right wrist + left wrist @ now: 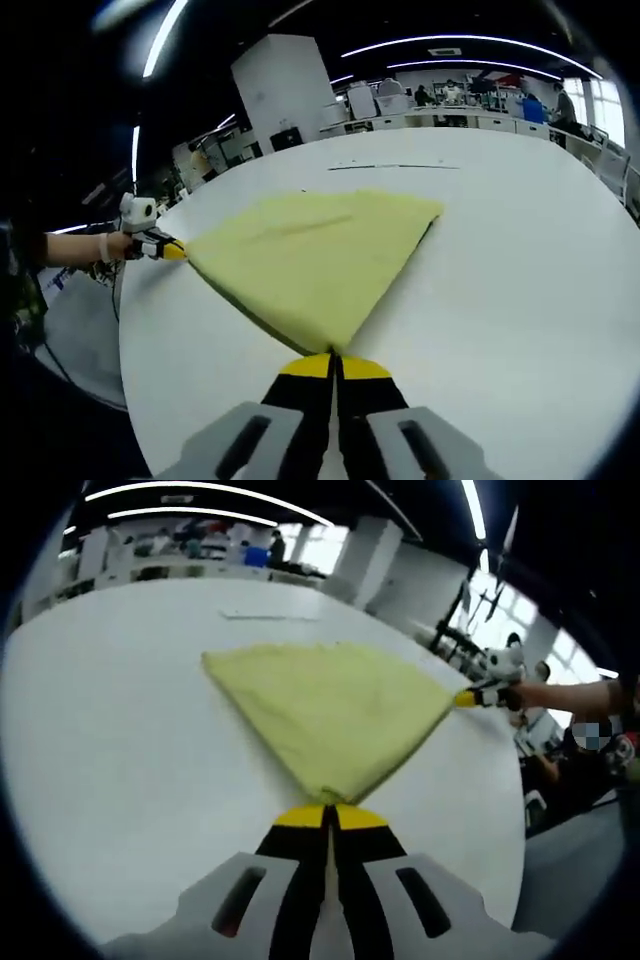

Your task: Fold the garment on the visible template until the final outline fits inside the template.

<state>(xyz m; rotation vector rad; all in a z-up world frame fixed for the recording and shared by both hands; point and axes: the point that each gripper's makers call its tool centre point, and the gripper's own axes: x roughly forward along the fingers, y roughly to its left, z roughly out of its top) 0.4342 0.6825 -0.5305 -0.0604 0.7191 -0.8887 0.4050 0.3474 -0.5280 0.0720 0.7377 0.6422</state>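
Left hand-held gripper (329, 815): white moulded body with two slotted openings, black jaw arms, yellow tips. Right hand-held gripper (334, 362): same build, grey-white body, black arms, yellow tips. White band worn at the wrist (103, 246).

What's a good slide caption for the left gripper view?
Left tool shut on one corner of a yellow garment on a white table; the right tool pinches another corner.

The right gripper (334, 362) pinches the near corner of the yellow garment (310, 260), jaws closed. Across the white table (520, 300), the left gripper (172, 250) grips the opposite corner.
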